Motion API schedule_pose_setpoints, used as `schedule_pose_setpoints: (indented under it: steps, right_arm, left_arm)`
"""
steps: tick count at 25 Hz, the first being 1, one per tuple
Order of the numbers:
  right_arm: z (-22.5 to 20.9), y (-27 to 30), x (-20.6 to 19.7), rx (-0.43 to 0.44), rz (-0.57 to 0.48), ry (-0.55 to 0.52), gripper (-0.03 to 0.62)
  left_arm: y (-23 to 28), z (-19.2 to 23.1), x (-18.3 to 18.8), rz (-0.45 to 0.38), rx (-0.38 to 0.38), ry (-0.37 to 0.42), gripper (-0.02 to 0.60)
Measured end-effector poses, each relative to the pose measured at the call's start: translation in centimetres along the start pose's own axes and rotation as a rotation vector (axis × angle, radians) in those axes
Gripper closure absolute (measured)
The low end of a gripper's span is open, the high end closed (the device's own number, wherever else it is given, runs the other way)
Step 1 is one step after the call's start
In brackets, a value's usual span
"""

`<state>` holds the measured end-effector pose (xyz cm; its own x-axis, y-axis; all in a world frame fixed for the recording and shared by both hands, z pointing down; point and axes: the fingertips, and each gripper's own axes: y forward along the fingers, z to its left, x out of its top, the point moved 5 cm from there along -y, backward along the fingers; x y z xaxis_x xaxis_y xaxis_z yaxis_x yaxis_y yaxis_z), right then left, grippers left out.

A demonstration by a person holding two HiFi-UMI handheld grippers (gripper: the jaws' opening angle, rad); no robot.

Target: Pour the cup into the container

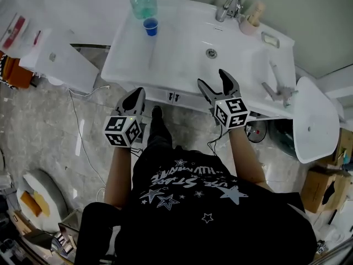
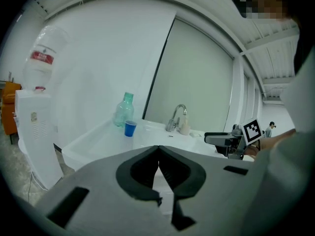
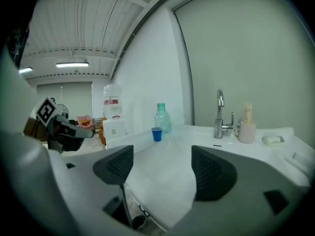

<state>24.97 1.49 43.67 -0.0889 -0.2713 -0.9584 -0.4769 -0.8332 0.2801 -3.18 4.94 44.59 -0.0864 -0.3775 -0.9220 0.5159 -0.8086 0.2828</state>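
— So where's the blue cup [image 1: 150,26]?
— Upright on the washbasin's [image 1: 182,59] far left corner, just beside the green bottle [image 1: 143,0].
— And the grippers?
— Both near the basin's front edge: left gripper [image 1: 137,93] pinched together, empty; right gripper [image 1: 212,78] spread wide, empty.

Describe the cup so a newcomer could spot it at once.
Start at the white washbasin counter. At its far left corner, away from the faucet, stands a greenish clear bottle; the cup sits just in front of it. It is small, open-topped and the only bright blue thing there.
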Motion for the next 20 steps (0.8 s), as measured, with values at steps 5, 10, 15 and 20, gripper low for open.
schedule_pose_setpoints:
  steps: [5,10,15,20]
  right_arm:
    - [0.0,6.1,1.8,0.055,0.003,-0.038,0.237]
    - [0.9,12.8,3.6,0.137,0.021,-0.089,0.238]
    - [1.2,18.7,4.6,0.166,0.063,-0.119,0.238]
    - [1.4,23.8,4.7,0.203,0.099,-0.156,0.247]
  left_arm:
    - [3.1,4.6,2.4,-0.025,0.019,0.005,0.572]
    - [6.1,9.3,4.9,-0.032,0.038,0.015,0.572]
    - [8.6,12.9,6.8,-0.018,0.031,0.030,0.572]
    - [11.1,15.9,8.3,-0.008,0.028,0.038,0.572]
